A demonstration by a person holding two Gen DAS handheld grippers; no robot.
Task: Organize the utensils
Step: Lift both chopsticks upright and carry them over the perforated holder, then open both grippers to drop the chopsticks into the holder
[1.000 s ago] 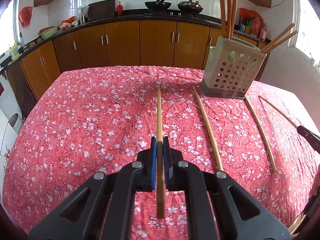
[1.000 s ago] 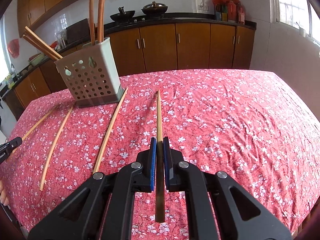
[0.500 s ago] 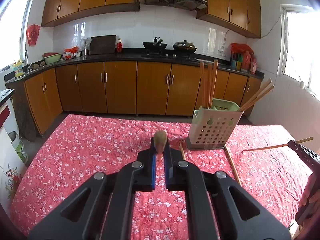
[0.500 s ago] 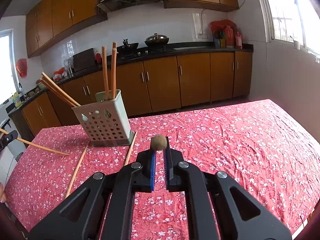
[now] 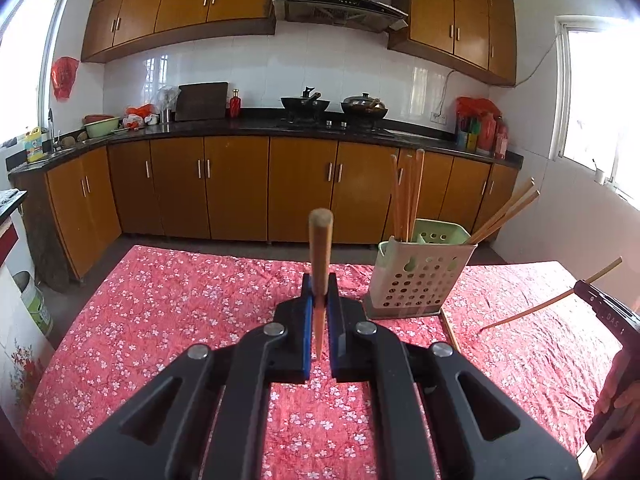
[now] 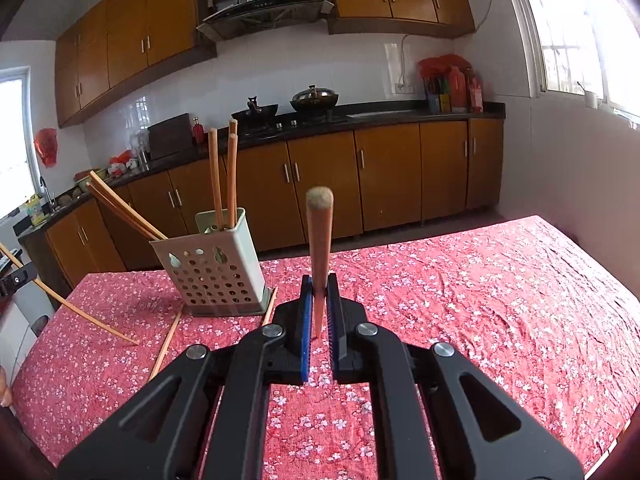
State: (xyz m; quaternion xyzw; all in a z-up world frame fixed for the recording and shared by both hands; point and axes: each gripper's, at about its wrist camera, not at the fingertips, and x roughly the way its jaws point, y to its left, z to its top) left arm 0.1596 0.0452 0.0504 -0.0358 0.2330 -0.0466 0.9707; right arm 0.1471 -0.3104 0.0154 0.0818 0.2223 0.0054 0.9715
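My left gripper is shut on a wooden chopstick that sticks up towards the camera, above the red flowered tablecloth. My right gripper is shut on another chopstick the same way. A pale green perforated utensil holder with several chopsticks in it stands ahead and right of the left gripper; it appears as the holder ahead and left in the right wrist view. Loose chopsticks lie beside its base. The right gripper and its chopstick show at the right edge.
The table is covered by the red cloth and stretches wide to the right of the holder. Behind it run brown kitchen cabinets and a dark counter with pans. A hand holds the right tool at the frame edge.
Both grippers rose off the table with their chopsticks and tilted upward; the chopsticks, lying flat a second ago, now point up at the cameras. The view now takes in the kitchen walls.
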